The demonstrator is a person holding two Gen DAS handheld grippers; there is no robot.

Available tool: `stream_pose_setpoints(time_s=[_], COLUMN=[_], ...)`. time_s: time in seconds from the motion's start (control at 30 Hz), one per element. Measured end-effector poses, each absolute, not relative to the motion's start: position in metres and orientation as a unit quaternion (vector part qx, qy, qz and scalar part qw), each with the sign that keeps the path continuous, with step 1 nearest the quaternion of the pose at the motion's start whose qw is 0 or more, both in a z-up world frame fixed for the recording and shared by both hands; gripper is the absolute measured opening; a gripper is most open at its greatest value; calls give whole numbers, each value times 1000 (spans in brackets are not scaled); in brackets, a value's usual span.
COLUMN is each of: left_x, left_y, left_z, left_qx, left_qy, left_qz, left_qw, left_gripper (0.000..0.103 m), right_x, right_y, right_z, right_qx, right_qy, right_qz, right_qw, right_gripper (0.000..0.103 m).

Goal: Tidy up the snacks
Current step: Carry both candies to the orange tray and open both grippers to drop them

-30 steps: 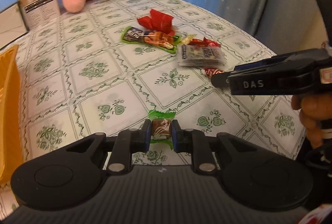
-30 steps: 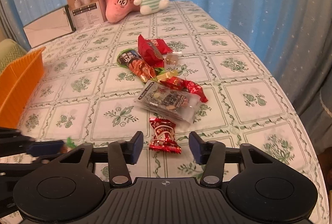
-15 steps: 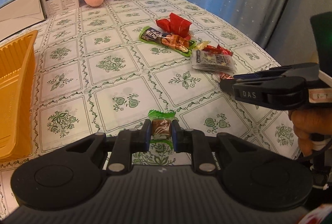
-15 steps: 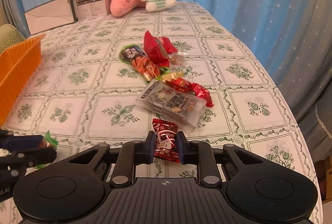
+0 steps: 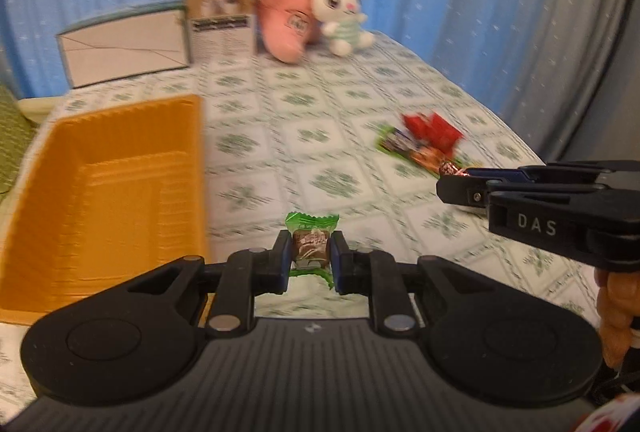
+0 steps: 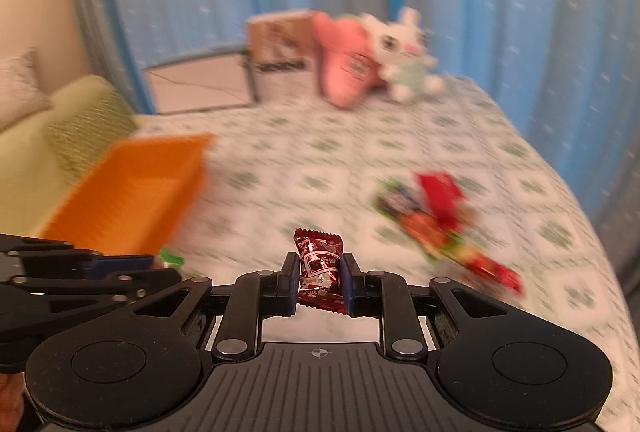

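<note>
My left gripper (image 5: 310, 252) is shut on a green-wrapped candy (image 5: 311, 246) and holds it above the table, just right of the orange tray (image 5: 104, 191). My right gripper (image 6: 319, 278) is shut on a red-wrapped candy (image 6: 320, 268), also lifted off the table. The right gripper shows from the side in the left wrist view (image 5: 452, 181), with the red candy's end at its tip. The left gripper shows at the left of the right wrist view (image 6: 160, 266), with a bit of green wrapper. The orange tray (image 6: 132, 187) lies ahead to the left. Both views are motion-blurred.
A pile of remaining snacks (image 5: 424, 141) lies on the patterned tablecloth (image 5: 320, 111) to the right, also in the right wrist view (image 6: 436, 220). Plush toys (image 5: 316, 19), a box (image 5: 220, 15) and a white frame (image 5: 124, 47) stand at the far edge. A green sofa (image 6: 60, 135) is left.
Both grippers have lifted and swung left toward the orange tray, each carrying its candy. The right gripper closed on the red candy about half a second ago and raised it off the table.
</note>
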State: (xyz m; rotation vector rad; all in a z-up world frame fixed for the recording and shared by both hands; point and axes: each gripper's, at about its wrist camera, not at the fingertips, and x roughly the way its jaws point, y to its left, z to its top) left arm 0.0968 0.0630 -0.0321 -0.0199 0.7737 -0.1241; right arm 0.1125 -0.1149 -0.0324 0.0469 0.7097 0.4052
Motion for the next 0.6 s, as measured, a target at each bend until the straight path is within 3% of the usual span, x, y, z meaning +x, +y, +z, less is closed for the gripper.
stream_pose_setpoints(time_s=[0.27,0.6], left_x=[100,111], left_y=[159,227], left_z=[-15,-27], left_qx=[-20,-29], left_qy=[370,391], left_qz=[26,55], left_qw=[929,918], left_gripper=[18,18], right_x=[122,145], right_y=[-24,49], right_z=[-9,-28], right_qx=[29,26], right_qy=[330,368], right_qz=[297,341], right_qw=[896,865], right_gripper=[22,22])
